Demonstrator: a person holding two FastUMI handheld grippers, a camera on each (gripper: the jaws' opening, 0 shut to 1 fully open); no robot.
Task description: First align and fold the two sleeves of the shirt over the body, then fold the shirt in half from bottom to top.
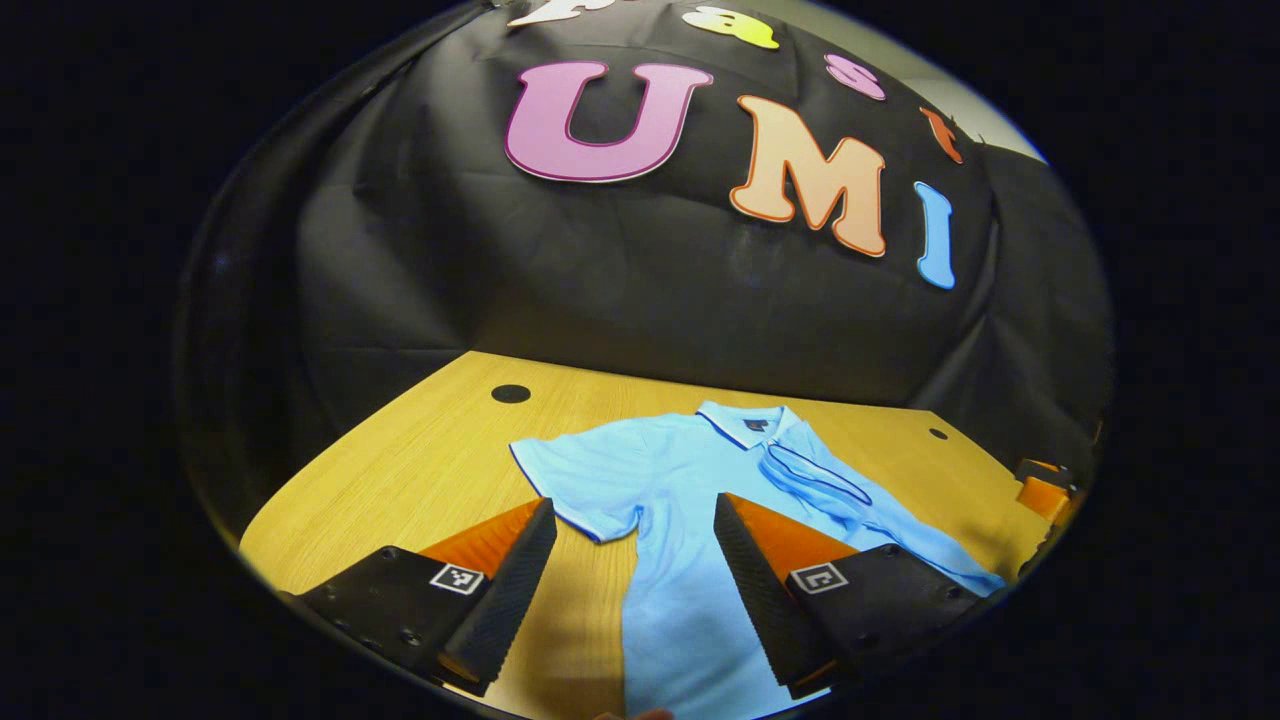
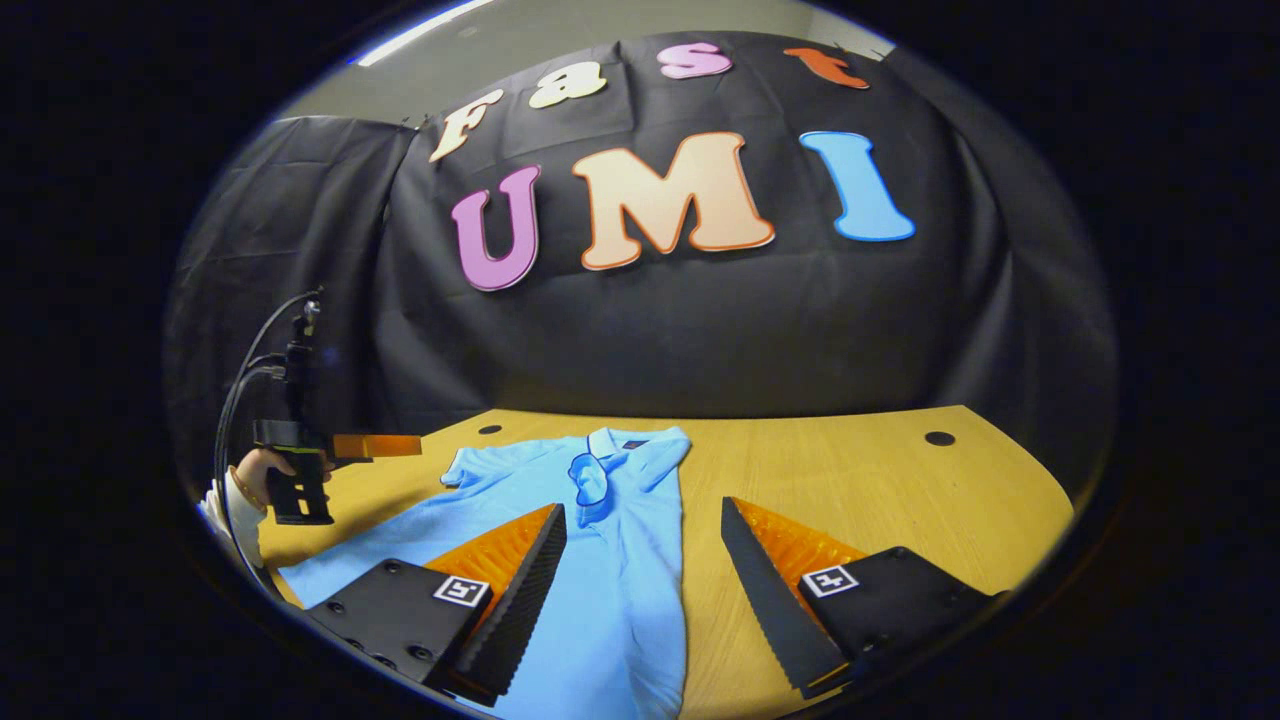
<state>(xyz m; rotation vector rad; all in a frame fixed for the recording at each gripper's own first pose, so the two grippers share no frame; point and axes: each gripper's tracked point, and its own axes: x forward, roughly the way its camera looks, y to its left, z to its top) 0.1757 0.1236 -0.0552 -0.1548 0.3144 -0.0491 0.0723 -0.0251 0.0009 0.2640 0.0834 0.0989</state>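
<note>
Wooden table (image 1: 420, 470) carries the shirt (image 1: 680, 480), right sleeve (image 2: 592, 478) already folded. Both my grippers (image 1: 635, 580) (image 2: 640, 590) hover apart, empty. Pinching the left sleeve (image 1: 575, 480) crookedly could misalign it.

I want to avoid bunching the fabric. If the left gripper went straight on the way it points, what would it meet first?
Probably the light blue polo shirt: the open left gripper points at its body beside the outspread sleeve. Depth is uncertain.
</note>
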